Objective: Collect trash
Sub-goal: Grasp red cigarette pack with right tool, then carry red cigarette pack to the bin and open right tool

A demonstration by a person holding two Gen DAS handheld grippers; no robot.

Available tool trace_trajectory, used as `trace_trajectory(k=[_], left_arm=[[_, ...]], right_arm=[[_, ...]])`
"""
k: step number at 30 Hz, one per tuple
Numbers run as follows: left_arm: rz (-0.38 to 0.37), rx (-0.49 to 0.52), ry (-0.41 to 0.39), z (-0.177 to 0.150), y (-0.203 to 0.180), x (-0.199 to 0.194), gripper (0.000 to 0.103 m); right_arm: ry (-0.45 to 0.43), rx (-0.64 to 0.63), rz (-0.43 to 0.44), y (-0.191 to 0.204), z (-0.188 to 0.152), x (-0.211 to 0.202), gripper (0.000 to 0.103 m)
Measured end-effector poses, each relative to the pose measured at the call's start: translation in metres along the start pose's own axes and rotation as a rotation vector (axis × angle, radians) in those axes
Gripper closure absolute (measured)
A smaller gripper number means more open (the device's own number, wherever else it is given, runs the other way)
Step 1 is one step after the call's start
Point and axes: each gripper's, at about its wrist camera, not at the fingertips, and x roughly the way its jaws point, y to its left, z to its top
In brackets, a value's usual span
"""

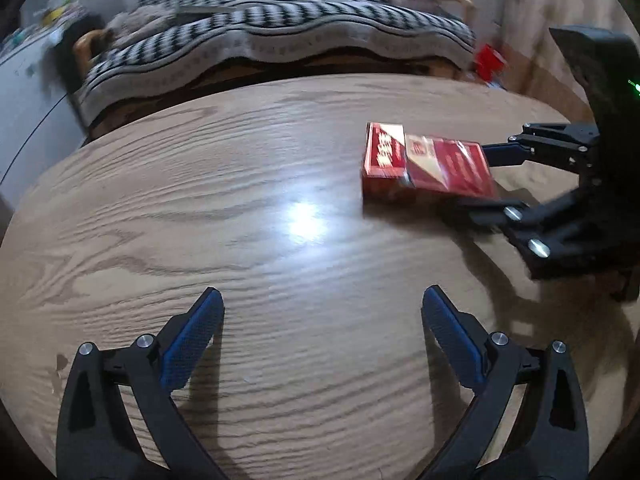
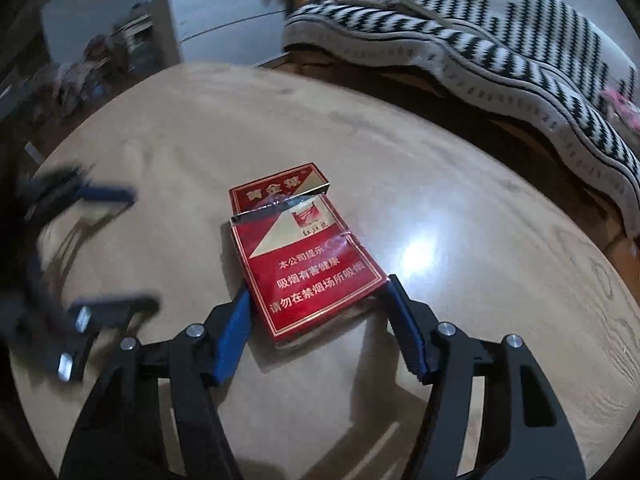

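Round wooden table (image 1: 200, 184), far rim close against a striped sofa (image 1: 320, 28); a pale cabinet (image 2: 224, 20) stands beyond the left rim. Broad bare wood left of centre and near the left gripper (image 1: 322, 312).

Left gripper pitched down over the near part of the table, jaws spread wide, nothing between them.

Right gripper (image 2: 316, 300) also pitched down, reaching in from the right side. Its blue pads (image 2: 234, 332) flank the near end of the pack (image 2: 308, 264); left pad looks to be touching the pack's edge, right pad at its corner. Firm pinch not confirmed.

Pack: red cigarette pack, flat on the table right of centre, flip lid ajar. Long axis runs along the right gripper's reach, lid end pointing away from it.
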Motion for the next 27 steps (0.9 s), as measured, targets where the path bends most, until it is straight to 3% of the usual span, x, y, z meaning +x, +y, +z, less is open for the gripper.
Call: trace_trajectory(k=[2,7,11,14,21,23,27], left_arm=[[-0.056,0.073,0.004,-0.005,-0.009,-0.004,0.007],[-0.287,0.272,0.009,-0.023,-0.050,-0.019,0.007],[-0.394,0.489,0.004,-0.048,-0.093,-0.031,0.007],[-0.415,0.653,-0.017,-0.067,-0.122,-0.040,0.006],[-0.510,0.764,0.002,-0.082,-0.167,-0.049,0.009],[-0.536,0.786,-0.009,-0.083,-0.177,-0.054,0.034],[-0.531,0.817,-0.007,-0.090,-0.201,-0.060,0.035]], right_arm=[[0.018,-0.026,0.024,0.008,-0.021,-0.015,0.040],[0.084,-0.091,0.118,0.027,-0.082,-0.059,0.040],[0.140,-0.139,0.165,0.042,-0.117,-0.085,0.040],[0.176,-0.183,0.188,0.054,-0.141,-0.103,0.040],[0.156,-0.183,0.217,0.062,-0.180,-0.130,0.041],[0.137,-0.161,0.193,0.057,-0.190,-0.136,0.041],[0.109,-0.123,0.173,0.050,-0.214,-0.152,0.041]])
